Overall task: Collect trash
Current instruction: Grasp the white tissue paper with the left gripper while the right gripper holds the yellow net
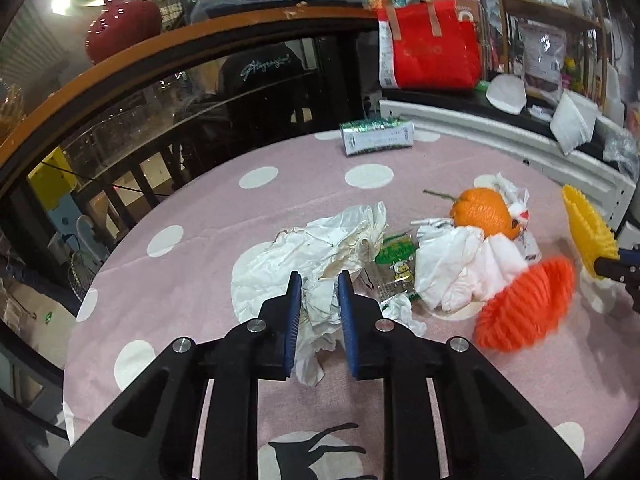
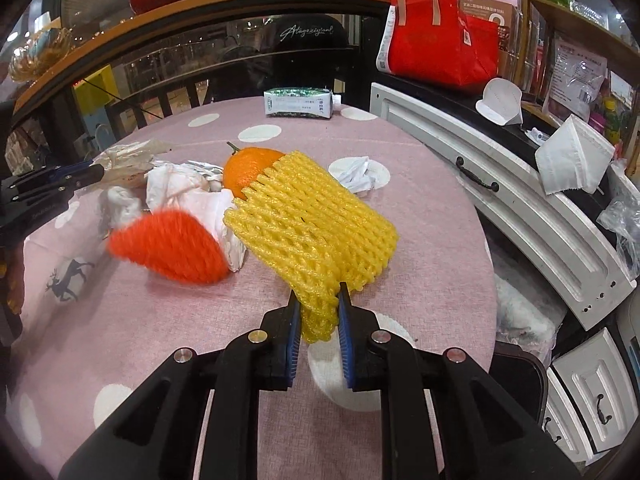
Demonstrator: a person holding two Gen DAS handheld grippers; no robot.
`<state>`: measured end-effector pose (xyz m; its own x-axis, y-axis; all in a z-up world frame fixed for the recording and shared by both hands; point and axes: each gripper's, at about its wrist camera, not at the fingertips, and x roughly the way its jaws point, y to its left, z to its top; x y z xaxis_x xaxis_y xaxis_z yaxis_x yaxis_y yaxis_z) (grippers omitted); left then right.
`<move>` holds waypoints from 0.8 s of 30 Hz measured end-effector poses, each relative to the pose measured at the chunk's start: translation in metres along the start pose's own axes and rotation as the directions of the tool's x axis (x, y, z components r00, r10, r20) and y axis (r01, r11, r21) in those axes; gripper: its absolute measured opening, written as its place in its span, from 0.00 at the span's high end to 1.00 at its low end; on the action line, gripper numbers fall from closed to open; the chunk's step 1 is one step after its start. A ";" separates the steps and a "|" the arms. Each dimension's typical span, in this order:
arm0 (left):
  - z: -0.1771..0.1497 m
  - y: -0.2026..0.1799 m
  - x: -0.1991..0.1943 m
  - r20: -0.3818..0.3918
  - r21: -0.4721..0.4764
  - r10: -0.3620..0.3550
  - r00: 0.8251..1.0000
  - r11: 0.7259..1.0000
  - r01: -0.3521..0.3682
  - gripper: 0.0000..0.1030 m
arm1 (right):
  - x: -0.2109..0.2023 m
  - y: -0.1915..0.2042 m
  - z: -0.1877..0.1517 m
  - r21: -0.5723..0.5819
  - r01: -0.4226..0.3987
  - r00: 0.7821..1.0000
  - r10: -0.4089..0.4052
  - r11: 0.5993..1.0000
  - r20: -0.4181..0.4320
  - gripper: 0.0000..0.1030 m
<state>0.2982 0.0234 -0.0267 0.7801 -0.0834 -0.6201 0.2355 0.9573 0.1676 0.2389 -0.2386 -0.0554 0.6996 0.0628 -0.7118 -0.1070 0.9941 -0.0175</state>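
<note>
A round table under a pink dotted cloth (image 1: 200, 208) holds a heap of litter. My left gripper (image 1: 319, 286) is shut on a crumpled white wrapper (image 1: 320, 252), pinched between the blue pads. To its right lie a bee-printed snack wrapper (image 1: 396, 264), white tissues (image 1: 456, 268) and an orange fruit (image 1: 480, 212). My right gripper (image 2: 318, 300) is shut on a yellow foam fruit net (image 2: 316, 220), held just above the cloth. An orange foam net (image 2: 168, 246) shows blurred beside the tissues (image 2: 188, 192). The fruit (image 2: 244, 172) sits behind the yellow net.
A green-and-white pack (image 2: 300, 102) lies at the table's far edge, and a folded tissue (image 2: 354, 174) lies right of the fruit. A white drawer cabinet (image 2: 520, 208) flanks the table's right side, carrying a red bag (image 2: 436, 36) and face masks (image 2: 572, 160). A dark railing (image 1: 160, 80) runs behind.
</note>
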 end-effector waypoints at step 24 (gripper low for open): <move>-0.017 -0.077 -0.119 0.167 0.011 -0.193 0.967 0.981 0.193 0.81 | -0.075 -0.028 -0.047 0.050 -0.015 0.997 0.011 0.999 0.074 0.84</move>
<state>0.1777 -0.0354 0.0214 0.8057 -0.3112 -0.5040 0.3885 0.9199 0.0532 0.1564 -0.2754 -0.0350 0.7485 0.0804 -0.6582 -0.0819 0.9962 0.0286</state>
